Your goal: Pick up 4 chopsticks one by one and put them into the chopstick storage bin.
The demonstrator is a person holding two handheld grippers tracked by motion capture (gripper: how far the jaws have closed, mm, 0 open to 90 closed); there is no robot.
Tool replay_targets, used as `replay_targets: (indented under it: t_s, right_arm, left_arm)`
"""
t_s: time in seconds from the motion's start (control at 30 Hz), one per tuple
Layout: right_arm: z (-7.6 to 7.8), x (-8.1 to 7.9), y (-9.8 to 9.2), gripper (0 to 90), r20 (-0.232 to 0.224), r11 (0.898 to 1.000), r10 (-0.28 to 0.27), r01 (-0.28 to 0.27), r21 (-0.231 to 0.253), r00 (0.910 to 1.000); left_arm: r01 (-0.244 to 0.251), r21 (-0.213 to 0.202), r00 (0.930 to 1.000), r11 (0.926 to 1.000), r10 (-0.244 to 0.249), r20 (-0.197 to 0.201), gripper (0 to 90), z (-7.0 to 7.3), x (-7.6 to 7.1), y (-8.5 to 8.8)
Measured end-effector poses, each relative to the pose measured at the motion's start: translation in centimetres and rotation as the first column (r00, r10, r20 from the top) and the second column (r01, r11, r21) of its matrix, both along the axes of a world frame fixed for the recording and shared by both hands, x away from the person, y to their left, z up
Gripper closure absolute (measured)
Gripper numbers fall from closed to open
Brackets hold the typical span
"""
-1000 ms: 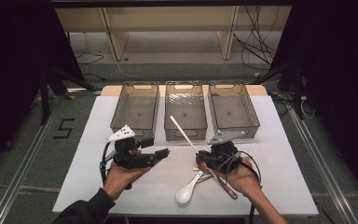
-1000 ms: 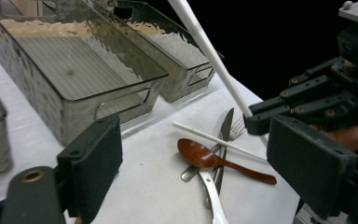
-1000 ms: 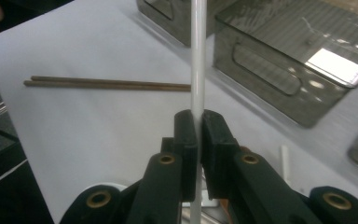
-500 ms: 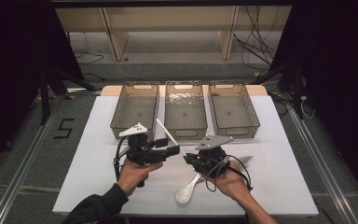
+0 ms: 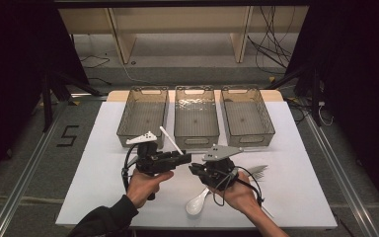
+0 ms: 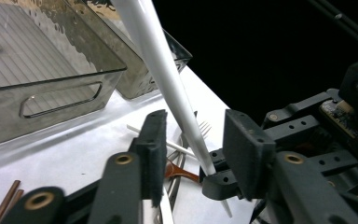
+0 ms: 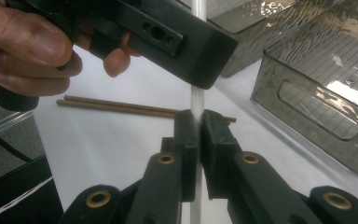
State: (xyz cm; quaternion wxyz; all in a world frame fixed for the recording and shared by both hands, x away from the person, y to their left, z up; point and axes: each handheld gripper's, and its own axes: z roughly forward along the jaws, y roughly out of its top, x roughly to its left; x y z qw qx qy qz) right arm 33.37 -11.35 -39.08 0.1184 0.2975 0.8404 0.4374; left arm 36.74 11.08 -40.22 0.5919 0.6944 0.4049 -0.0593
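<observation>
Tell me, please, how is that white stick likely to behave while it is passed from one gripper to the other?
The white stick looks straight and unbent in the right gripper, so probably stiff. Its glossy, round surface may slip or twist between pads. Being thin, it seems light. The left gripper has been closing around it without pressing yet.

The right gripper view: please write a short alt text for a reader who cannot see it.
The right gripper is clamped on a thin white stick, and the left gripper, held by a hand, reaches over it. Brown chopsticks lie on the white table.

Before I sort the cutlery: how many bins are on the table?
3, in a row at the table's far edge: left bin, middle bin, right bin. All look empty.
</observation>
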Motion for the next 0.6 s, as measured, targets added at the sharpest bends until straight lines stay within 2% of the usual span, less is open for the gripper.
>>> replay_targets:
  t_s: [0.17,0.37,0.6]
  right_arm:
    - [-0.05,-0.04,0.01,85.8,0.009,1.000,0.004,-0.004,0.007,0.9999]
    - [0.00,-0.12,-0.04,85.8,0.018,1.000,0.005,-0.006,0.021,0.9998]
    - [-0.12,-0.16,-0.03,85.3,0.027,0.999,0.012,-0.013,0.038,0.9996]
  left_arm:
    - [0.013,-0.016,0.9997,0.9998,-0.014,-0.020,66.0,-0.11,-0.10,-0.13]
    - [0.012,-0.013,0.9998,0.9999,-0.012,-0.013,75.9,-0.07,-0.22,-0.17]
    - [0.035,-0.053,0.9987,0.9980,-0.036,-0.036,82.4,-0.01,-0.16,0.04]
